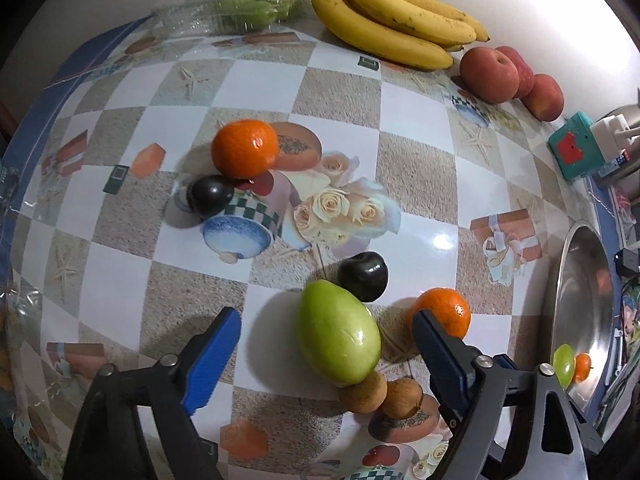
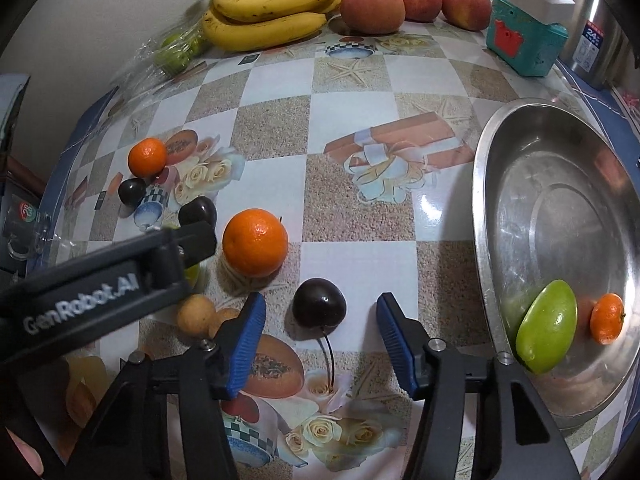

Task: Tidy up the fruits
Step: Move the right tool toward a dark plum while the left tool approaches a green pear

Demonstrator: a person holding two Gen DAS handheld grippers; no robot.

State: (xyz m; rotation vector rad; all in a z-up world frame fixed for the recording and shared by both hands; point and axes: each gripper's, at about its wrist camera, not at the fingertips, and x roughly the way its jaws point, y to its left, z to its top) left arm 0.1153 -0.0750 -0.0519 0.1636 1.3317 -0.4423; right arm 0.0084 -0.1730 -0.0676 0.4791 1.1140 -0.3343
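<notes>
Gleaming on the glossy checked cloth (image 2: 352, 92), a round dark cherry (image 2: 319, 303) sits between the right claw (image 2: 320, 340)'s wide-spread ribbed blue pads, untouched. Left claw (image 1: 324, 356), equally wide, straddles a smooth oval green fruit (image 1: 338, 334), empty.

Ahead of the jaws spreads a tabletop (image 2: 352, 120) under a glossy checked cloth printed with roses, starfish and gift boxes. Beyond its far edge rises a plain pale wall (image 2: 100, 8). Overhead light glints on the cloth.
</notes>
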